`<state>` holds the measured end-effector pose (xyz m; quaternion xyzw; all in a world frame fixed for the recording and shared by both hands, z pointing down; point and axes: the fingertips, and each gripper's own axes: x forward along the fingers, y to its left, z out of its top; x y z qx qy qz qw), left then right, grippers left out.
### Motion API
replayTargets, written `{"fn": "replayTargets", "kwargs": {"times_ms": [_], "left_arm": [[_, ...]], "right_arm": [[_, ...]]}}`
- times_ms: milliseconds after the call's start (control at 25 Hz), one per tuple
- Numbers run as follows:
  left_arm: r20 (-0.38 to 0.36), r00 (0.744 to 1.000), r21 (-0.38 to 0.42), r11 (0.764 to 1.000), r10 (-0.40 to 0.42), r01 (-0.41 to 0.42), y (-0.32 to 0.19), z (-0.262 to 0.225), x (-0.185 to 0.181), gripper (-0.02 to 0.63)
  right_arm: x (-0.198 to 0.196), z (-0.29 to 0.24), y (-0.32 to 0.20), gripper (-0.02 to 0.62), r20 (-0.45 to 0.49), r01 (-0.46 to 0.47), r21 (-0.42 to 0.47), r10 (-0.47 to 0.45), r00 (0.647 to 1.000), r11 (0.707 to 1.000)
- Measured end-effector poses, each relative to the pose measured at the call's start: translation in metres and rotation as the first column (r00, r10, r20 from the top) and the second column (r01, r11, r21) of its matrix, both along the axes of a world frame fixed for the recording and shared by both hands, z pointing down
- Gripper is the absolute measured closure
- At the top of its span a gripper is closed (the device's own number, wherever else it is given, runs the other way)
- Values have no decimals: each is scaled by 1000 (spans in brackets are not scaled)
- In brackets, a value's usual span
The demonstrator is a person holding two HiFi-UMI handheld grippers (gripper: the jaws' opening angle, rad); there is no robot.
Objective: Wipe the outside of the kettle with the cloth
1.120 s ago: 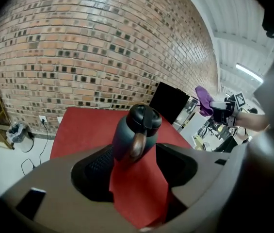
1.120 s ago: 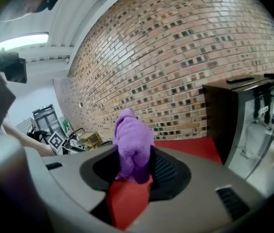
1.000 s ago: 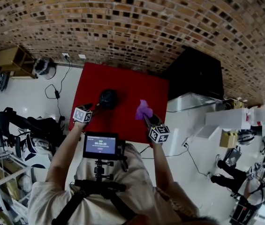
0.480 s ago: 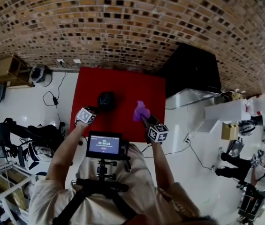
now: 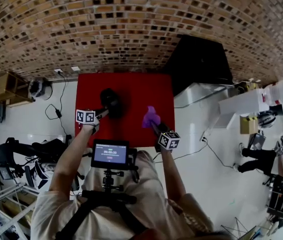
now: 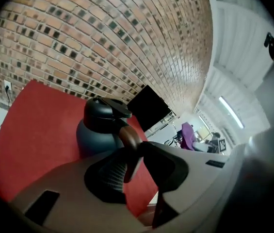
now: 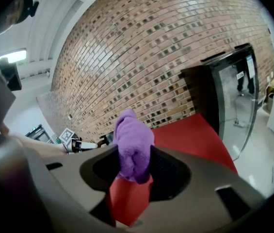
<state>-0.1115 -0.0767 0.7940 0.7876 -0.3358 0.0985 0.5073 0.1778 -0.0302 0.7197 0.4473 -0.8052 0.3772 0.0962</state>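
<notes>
Brick wall (image 5: 131,24) at the far side, white floor around, red table (image 5: 131,84) mid-scene.

Head view: dark kettle (image 5: 110,100) on the left half of the table. The left gripper (image 5: 100,115) reaches it from the near side. A purple cloth (image 5: 151,118) sticks up from the right gripper (image 5: 155,126), to the right of the kettle and clearly apart from it.

Left gripper view: fingers (image 6: 112,176) have just been closing and now clamp the kettle's brown handle (image 6: 129,139). Body and lid lie just beyond, over the red top.

Right gripper view: fingers (image 7: 169,173) clenched on the cloth, a bunched wad standing up between them. Red table and brick wall beyond.

Progress, as I judge it: both pick-ups look done, with the kettle steadied by its handle and the cloth in hand. Cloth and kettle are not yet touching, so the wiping itself is all still to do.
</notes>
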Motion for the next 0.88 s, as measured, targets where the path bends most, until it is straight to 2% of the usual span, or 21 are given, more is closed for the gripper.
{"fn": "replayTargets", "kwargs": {"times_ms": [120, 320, 480, 640, 880], "left_arm": [[-60, 998, -13, 999, -30, 29, -3, -2, 6, 500], [-152, 988, -37, 999, -39, 34, -5, -12, 44, 508], [-185, 981, -44, 998, -59, 52, -10, -13, 60, 514], [-200, 973, -50, 993, -118, 110, -11, -13, 44, 515], [-243, 960, -51, 991, -135, 127, 21, -9, 7, 514]], "right_arm": [[9, 8, 13, 410, 11, -34, -22, 34, 999, 999], [28, 18, 27, 410, 25, -59, -58, 60, 998, 997], [33, 23, 30, 410, 23, -67, -73, 69, 997, 995], [16, 35, 25, 410, 18, -15, -91, 16, 1000, 996], [-30, 47, 10, 410, 3, 98, -102, -98, 995, 990]]}}
